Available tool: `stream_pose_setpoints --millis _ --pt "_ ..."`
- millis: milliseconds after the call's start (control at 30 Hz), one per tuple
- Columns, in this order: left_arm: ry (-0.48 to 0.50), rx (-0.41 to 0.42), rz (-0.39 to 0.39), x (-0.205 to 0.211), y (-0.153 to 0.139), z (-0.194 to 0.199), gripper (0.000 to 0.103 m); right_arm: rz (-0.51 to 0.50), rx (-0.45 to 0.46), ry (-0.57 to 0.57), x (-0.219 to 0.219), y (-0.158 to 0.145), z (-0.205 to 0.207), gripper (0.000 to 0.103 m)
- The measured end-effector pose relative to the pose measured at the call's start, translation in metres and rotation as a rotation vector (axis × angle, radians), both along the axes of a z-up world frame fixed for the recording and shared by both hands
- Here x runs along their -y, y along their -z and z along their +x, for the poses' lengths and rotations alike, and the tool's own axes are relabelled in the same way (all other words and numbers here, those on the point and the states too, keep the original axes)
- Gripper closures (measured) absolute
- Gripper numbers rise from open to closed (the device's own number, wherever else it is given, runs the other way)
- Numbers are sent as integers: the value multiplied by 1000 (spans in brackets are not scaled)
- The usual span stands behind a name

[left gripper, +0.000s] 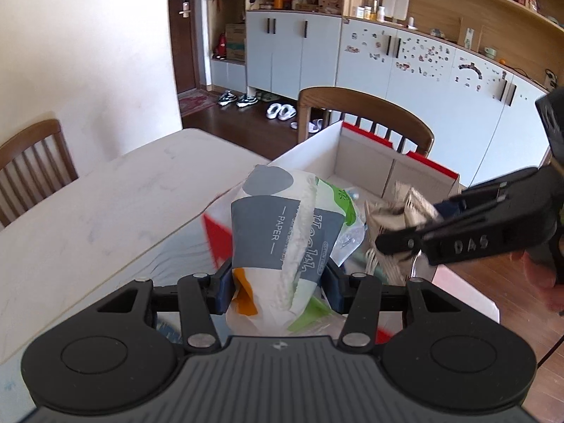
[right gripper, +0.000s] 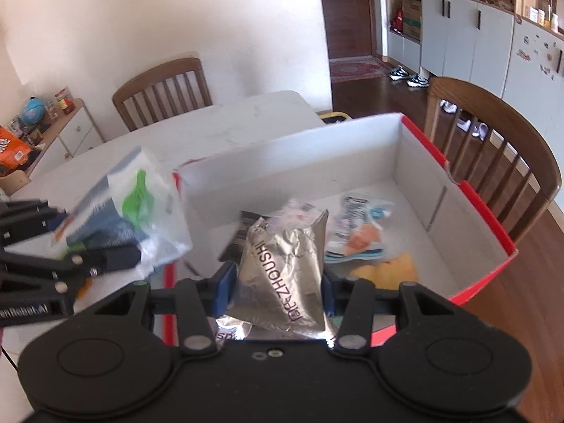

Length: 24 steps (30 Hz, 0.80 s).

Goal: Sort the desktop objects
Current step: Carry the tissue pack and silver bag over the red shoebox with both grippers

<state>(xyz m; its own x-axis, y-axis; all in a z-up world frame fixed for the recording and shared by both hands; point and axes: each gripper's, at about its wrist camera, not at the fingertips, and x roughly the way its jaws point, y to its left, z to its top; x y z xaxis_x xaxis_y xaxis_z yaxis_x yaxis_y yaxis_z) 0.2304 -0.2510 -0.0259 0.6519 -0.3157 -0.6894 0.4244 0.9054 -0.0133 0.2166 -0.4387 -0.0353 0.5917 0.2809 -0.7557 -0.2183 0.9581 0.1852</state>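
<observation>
The jaws of both grippers are clenched on soft packets: the left gripper (left gripper: 278,283) pinches a tissue pack (left gripper: 278,232) printed grey, white, orange and green with the word PAPER, and the right gripper (right gripper: 276,283) pinches a crumpled silver foil pouch (right gripper: 285,275). In the right wrist view the foil pouch hangs over the near part of the open red-and-white cardboard box (right gripper: 458,190), while the tissue pack sits at about 9 o'clock, just outside the box's left wall and above the white bench (right gripper: 246,120). Judging by this, the sorting looks well under way but unfinished: several items already lie on the box floor, among them a small printed sachet (right gripper: 356,208), an orange-and-blue packet (right gripper: 359,243), a yellow flat piece (right gripper: 394,268) and a dark item mostly behind the pouch, and the two held packets are not yet let go. What remains on the bench is hard to judge, since the gripper bodies fill the lower part of both views and the near bench edge is covered. Motion blur smears the tissue pack in the right view and the foil pouch in the left, so their print is only partly legible. The box's near wall is cut off behind the right gripper, and whether either packet touches the box cannot be told.
</observation>
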Motion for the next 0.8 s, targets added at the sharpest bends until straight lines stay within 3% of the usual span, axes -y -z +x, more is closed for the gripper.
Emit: stream_pose_setpoints --millis 533,800 --pt "77 -66 29 48 22 45 54 -44 24 44 40 8 41 56" --pt "169 -126 97 73 43 50 54 -80 -3 62 47 25 73 56"
